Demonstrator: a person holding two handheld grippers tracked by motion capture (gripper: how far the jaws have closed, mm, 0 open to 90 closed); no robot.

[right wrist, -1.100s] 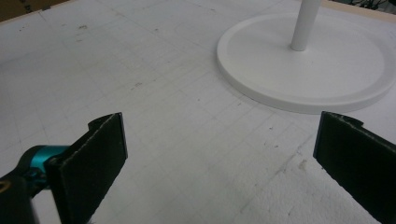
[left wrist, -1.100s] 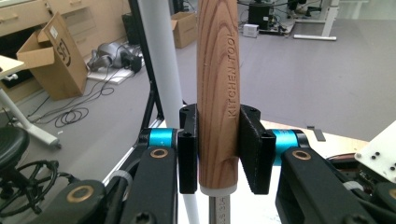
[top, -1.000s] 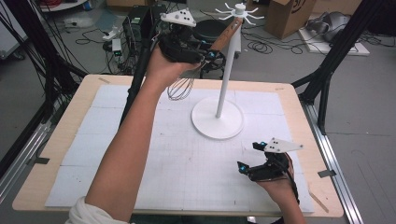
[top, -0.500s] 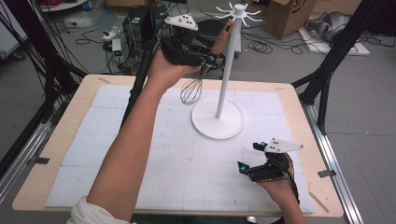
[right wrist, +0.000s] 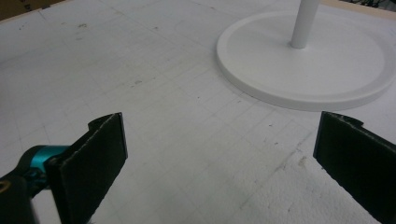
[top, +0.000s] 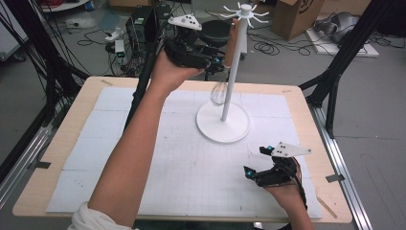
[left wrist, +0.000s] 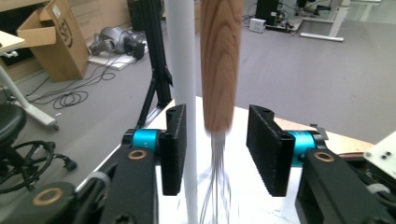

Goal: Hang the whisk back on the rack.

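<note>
Here, a whisk (top: 225, 62) is seen hanging beside the white pole of a hook stand (top: 223, 125) at the far middle of the table (top: 72, 120), its wooden handle (left wrist: 220, 60) uppermost and its wire loops (top: 219, 93) hanging just above the stand's round base. It is judged to be light; the handle looks stiff and smooth, while the thin wires would likely flex and swing, so the handle's lower part is judged the better place to be gripped. The left gripper (left wrist: 217, 144) is held raised with its jaws parted on either side of the handle's lower end, a gap showing at each side, so nothing is clamped. The pole stands just beside one jaw. The right gripper (top: 262, 165) is rested near the table's near right edge, jaws spread wide and empty.
</note>
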